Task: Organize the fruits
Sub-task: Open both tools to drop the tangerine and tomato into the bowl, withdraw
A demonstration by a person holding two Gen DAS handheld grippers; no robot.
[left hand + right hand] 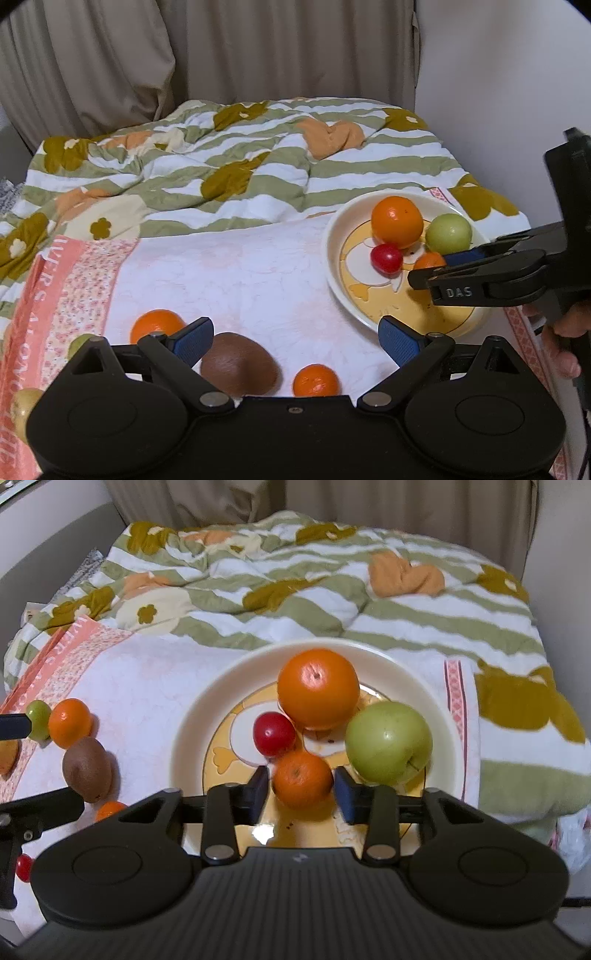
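Observation:
A cream plate holds a large orange, a green apple, a red cherry-like fruit and a small mandarin. My right gripper is low over the plate and open. The mandarin rests on the plate between its pads, with a thin gap on each side. My left gripper is wide open above the pink towel. A brown kiwi, a mandarin and a smaller orange lie loose beneath it.
A small green fruit, a yellowish fruit and a red one lie at the towel's left. A rumpled green-striped quilt fills the back, with curtains behind. A hand holds the right gripper's handle.

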